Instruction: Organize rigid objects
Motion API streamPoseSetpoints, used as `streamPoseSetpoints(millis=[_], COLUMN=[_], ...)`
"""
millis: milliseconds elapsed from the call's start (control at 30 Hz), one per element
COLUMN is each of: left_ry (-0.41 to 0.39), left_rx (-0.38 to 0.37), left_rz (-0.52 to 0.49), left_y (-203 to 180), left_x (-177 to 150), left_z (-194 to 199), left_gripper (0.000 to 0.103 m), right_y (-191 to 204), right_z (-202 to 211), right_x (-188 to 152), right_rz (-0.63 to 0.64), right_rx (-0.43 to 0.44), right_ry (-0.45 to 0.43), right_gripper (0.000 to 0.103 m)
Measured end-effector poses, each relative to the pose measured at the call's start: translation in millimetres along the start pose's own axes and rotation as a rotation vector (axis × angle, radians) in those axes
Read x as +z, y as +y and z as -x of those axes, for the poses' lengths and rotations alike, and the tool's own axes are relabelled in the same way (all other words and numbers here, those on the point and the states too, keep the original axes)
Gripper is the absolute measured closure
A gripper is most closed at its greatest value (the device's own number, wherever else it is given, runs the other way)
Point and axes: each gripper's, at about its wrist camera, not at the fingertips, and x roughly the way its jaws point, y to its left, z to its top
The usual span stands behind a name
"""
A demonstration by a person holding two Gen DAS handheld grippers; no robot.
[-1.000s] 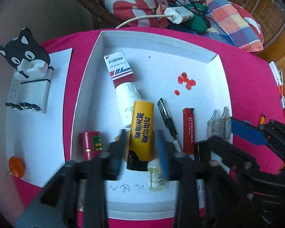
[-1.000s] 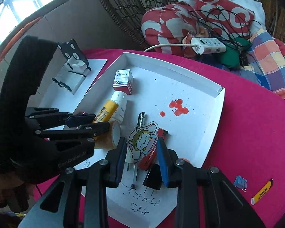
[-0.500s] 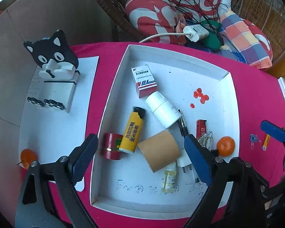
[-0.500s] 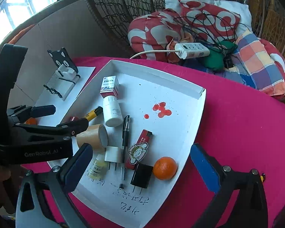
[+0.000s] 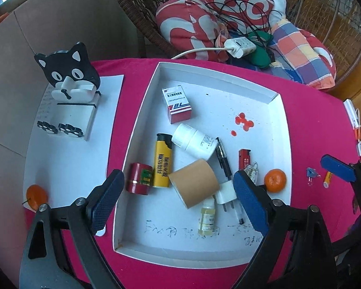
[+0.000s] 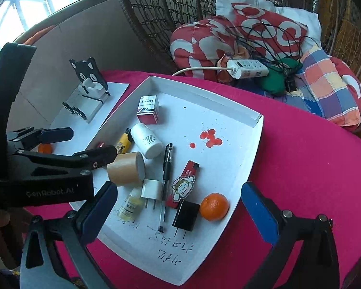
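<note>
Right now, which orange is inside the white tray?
The orange beside the black plug. The other orange sits outside the white tray, on paper.

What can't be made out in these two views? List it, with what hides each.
- Black charger: right view only; in the left view the left gripper's finger covers it.
- Red tin: clear in the left view; in the right view almost wholly behind the left gripper's finger.
- Handwriting on the white tray: too smudged to read in either view.
- Small items on the pink cloth: too small to identify.
</note>
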Motion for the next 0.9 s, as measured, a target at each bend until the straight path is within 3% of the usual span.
streamPoseSetpoints(millis=[533,733,900], left_ry=[-0.041,-0.195,-0.311], left_rx=[-0.009,0.111,0.136], left_rz=[0.007,-0.026,-0.022], left_y=[-3,-12,-24], left_x=[-8,0,1], left_z=[21,75,117], left_gripper=[0.01,0.01,0.01], right_y=[15,19,17], right_z=[19,47,76], right_x=[-13,-12,-13], right_rz=[0.087,0.159,0.195], right_rx=[-0.068,-0.178,-0.263], right_ry=[-0.022,-0.132,-0.219], right_gripper=[0.0,0.0,0.0])
